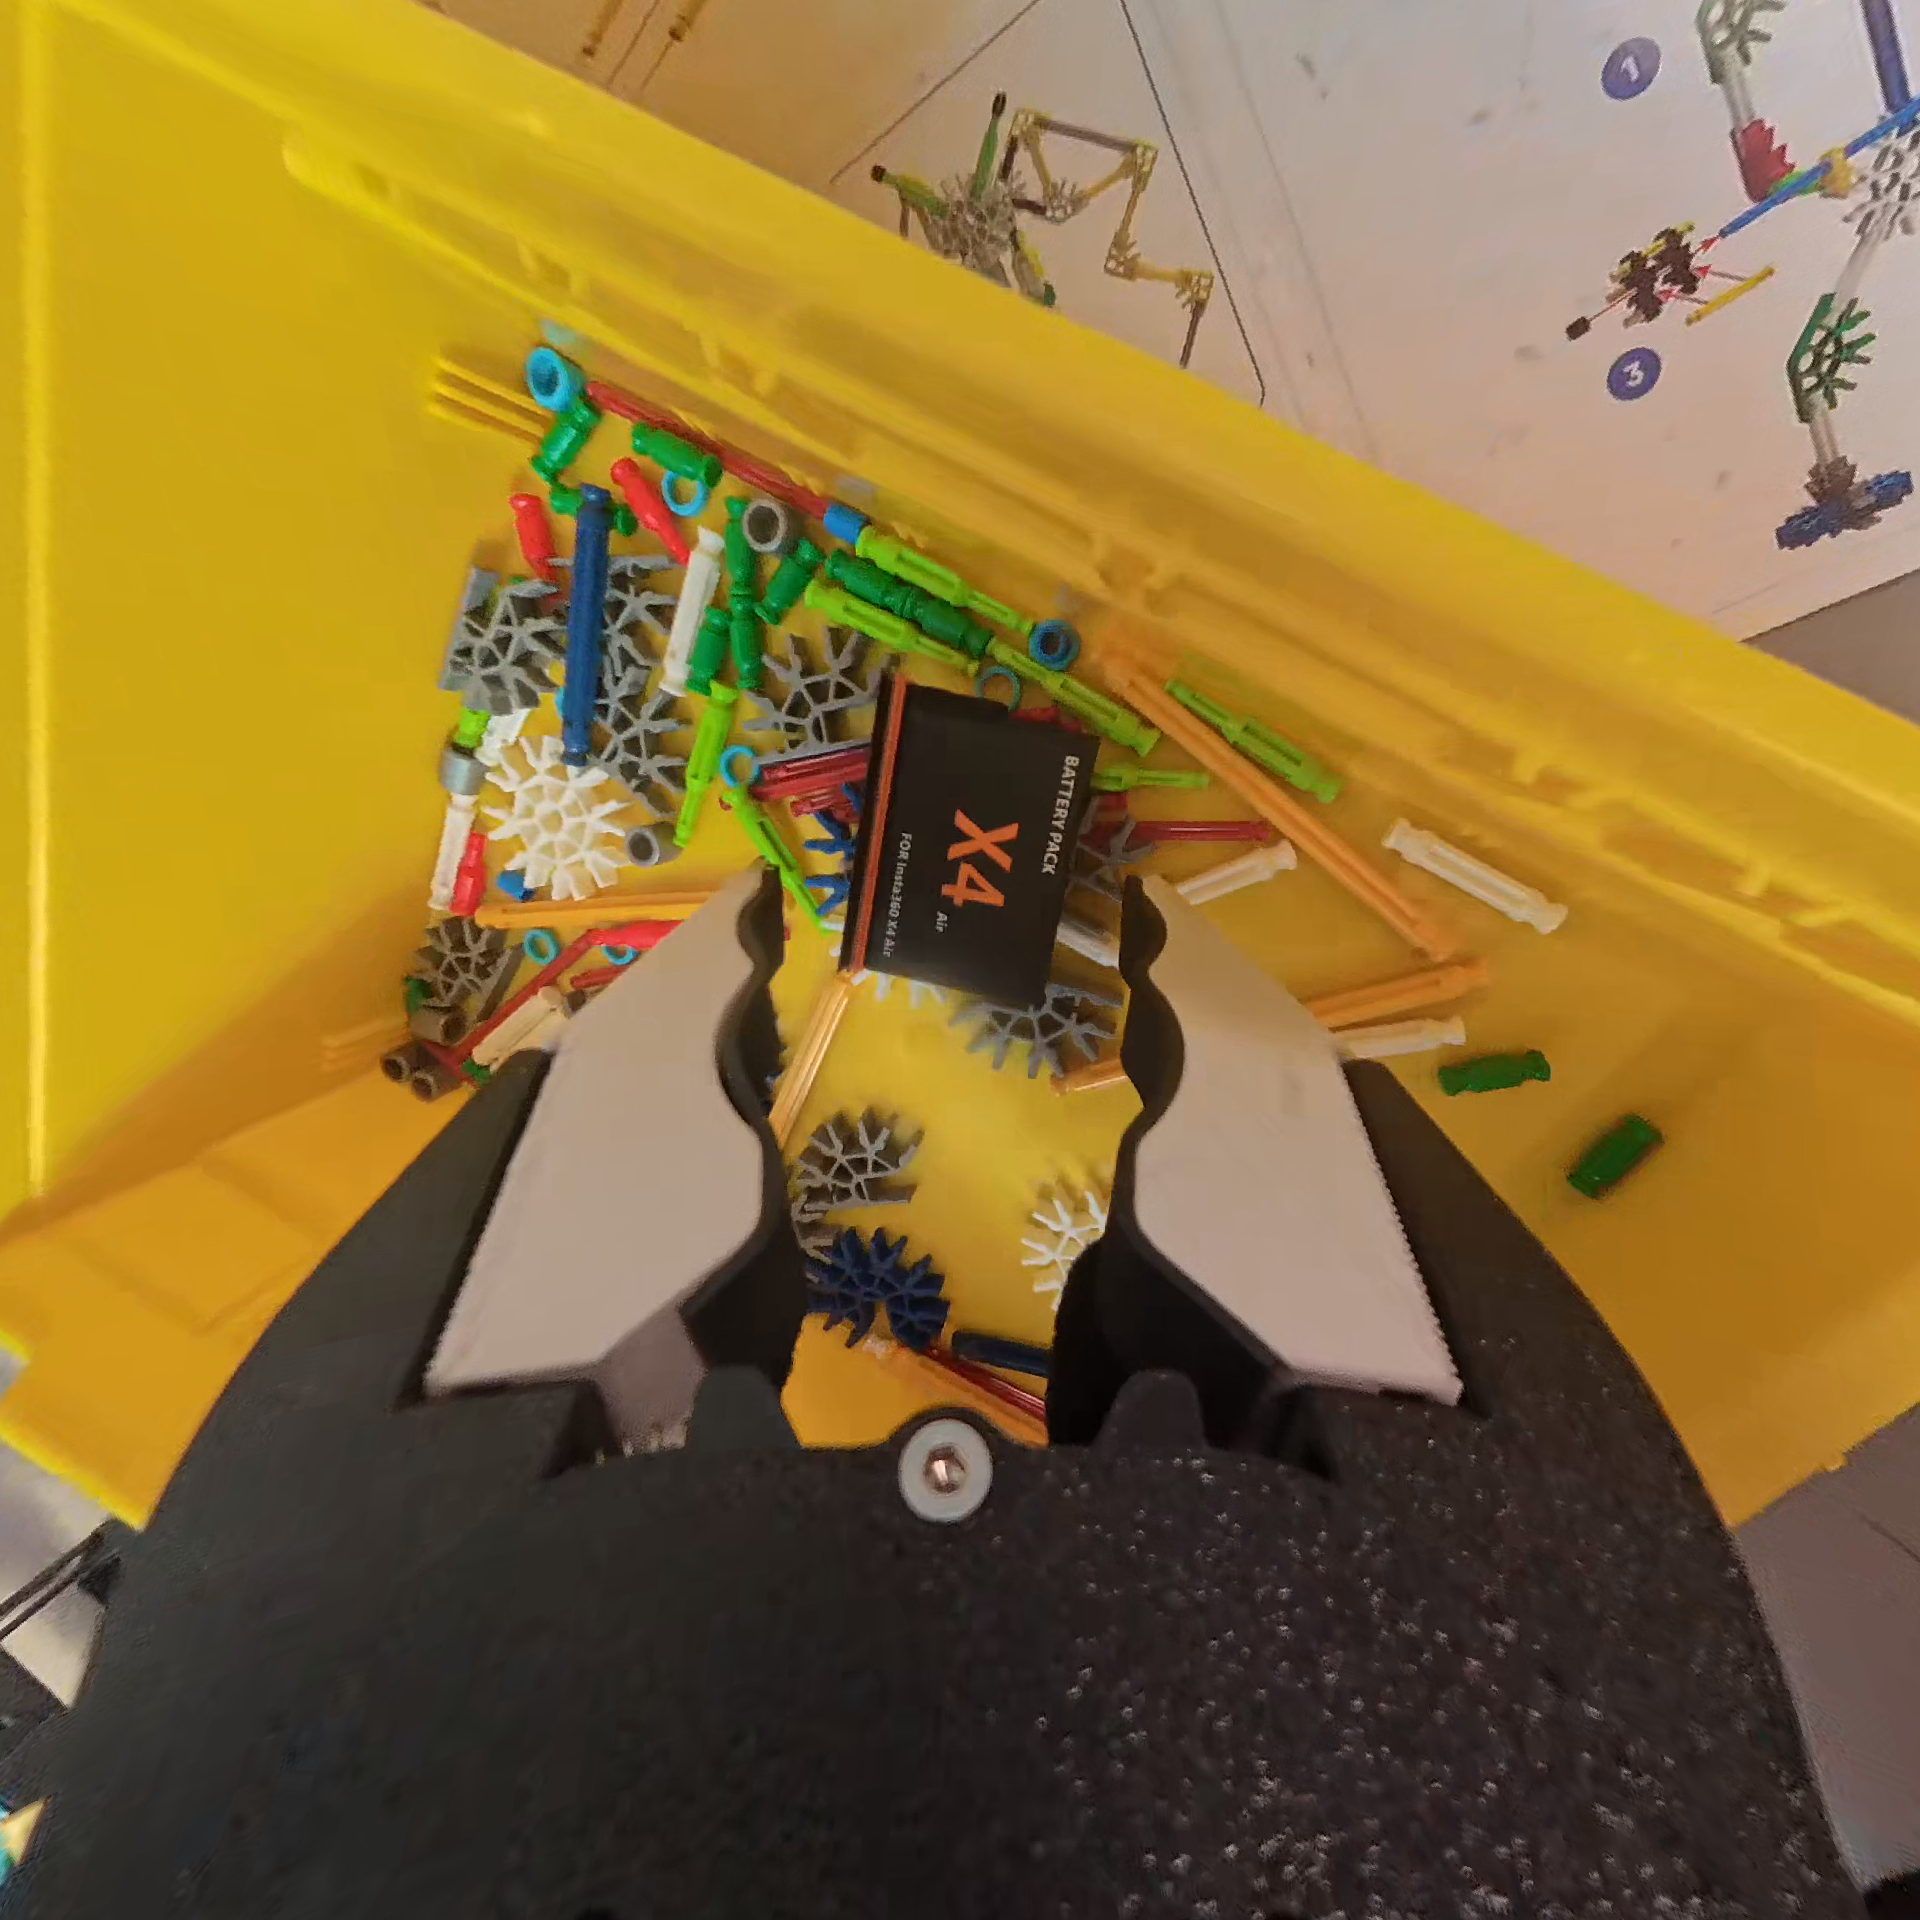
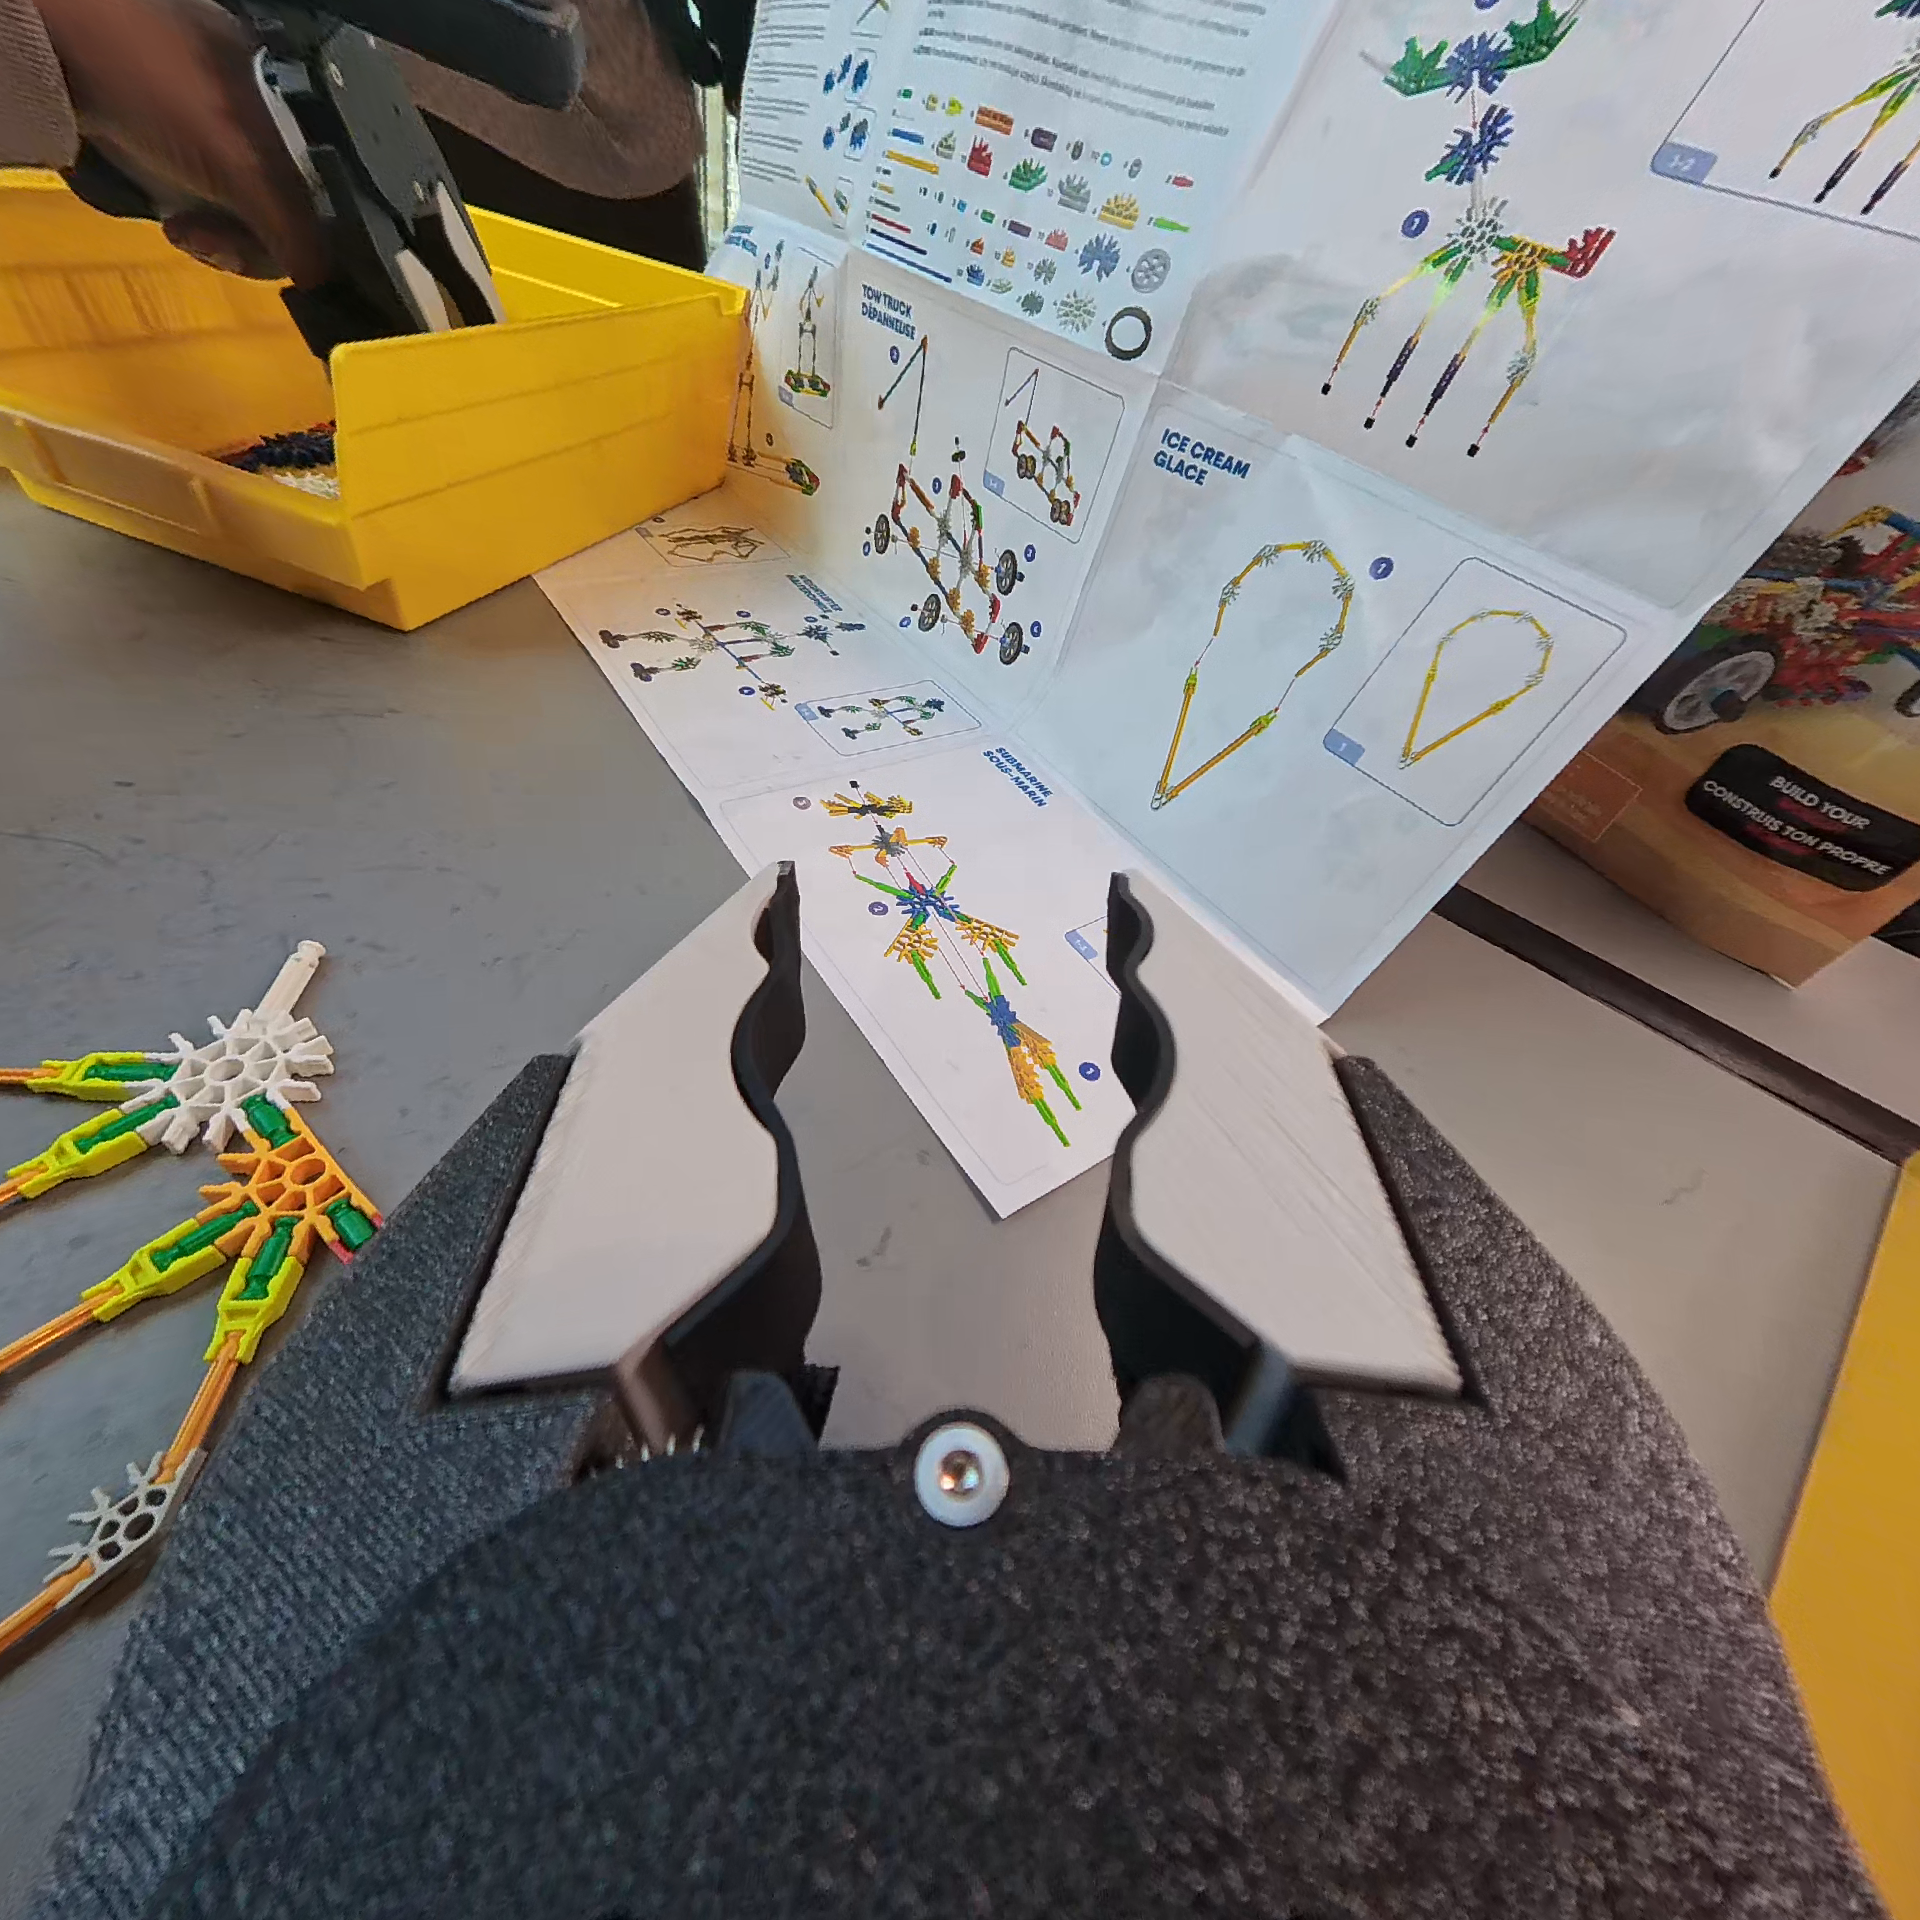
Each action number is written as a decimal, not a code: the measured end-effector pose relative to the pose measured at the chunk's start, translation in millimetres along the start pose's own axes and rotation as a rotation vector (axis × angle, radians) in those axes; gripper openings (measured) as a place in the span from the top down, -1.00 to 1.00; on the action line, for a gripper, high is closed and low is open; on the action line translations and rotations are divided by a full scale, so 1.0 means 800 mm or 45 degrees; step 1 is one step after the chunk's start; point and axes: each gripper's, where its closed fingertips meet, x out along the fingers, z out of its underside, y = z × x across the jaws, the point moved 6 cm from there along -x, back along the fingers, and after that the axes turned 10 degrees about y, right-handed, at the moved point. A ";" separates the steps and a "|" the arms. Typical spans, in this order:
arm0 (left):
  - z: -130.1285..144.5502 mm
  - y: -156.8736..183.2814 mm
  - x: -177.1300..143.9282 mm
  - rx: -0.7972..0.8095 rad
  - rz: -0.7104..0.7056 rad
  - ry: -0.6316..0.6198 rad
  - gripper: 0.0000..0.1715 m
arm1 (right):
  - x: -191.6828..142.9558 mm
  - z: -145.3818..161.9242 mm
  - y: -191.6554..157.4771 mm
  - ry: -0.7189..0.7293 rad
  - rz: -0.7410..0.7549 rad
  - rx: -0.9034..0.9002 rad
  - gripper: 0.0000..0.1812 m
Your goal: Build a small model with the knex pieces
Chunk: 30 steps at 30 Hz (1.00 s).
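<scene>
My left claw (image 1: 940, 894) hangs inside the yellow bin (image 1: 260, 520), jaws spread apart and grasping nothing. Just beyond its fingertips a black battery pack (image 1: 961, 842) with orange markings lies tilted on a heap of loose building pieces: green rods (image 1: 914, 597), a blue rod (image 1: 584, 623), a white snowflake connector (image 1: 556, 816), grey connectors (image 1: 852, 1153) and orange rods (image 1: 1278, 810).

My right claw (image 2: 951, 899) is also released and empty, held above the grey desk (image 2: 312, 748) and over the near edge of a printed instruction sheet (image 2: 1195, 644) that lies partly flat and partly propped upright. To its left, on the desk, lies a partly built model (image 2: 223, 1153) of a white hub, an orange connector and green and yellow rods. Far right stands a cardboard box (image 2: 1766, 800).
</scene>
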 end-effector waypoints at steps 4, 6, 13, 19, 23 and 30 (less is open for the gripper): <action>0.002 -0.003 0.004 -0.060 0.127 -0.010 0.51 | 0.000 0.000 0.000 0.000 -0.010 0.008 0.36; 0.007 -0.002 0.000 -0.036 0.126 -0.034 0.51 | 0.000 0.000 0.000 -0.001 -0.018 0.008 0.36; -0.010 0.022 -0.083 0.018 -0.080 0.333 0.52 | 0.000 -0.002 -0.002 0.005 -0.029 0.003 0.36; -0.023 0.158 -0.160 0.173 -0.088 0.880 0.52 | -0.001 -0.010 -0.020 0.061 -0.130 -0.034 0.35; -0.023 0.273 -0.152 0.282 0.083 1.068 0.51 | -0.006 -0.022 -0.059 0.103 -0.386 -0.113 0.36; -0.023 0.395 -0.112 0.555 0.355 1.111 0.52 | -0.022 -0.013 -0.135 -0.010 -0.793 -0.375 0.26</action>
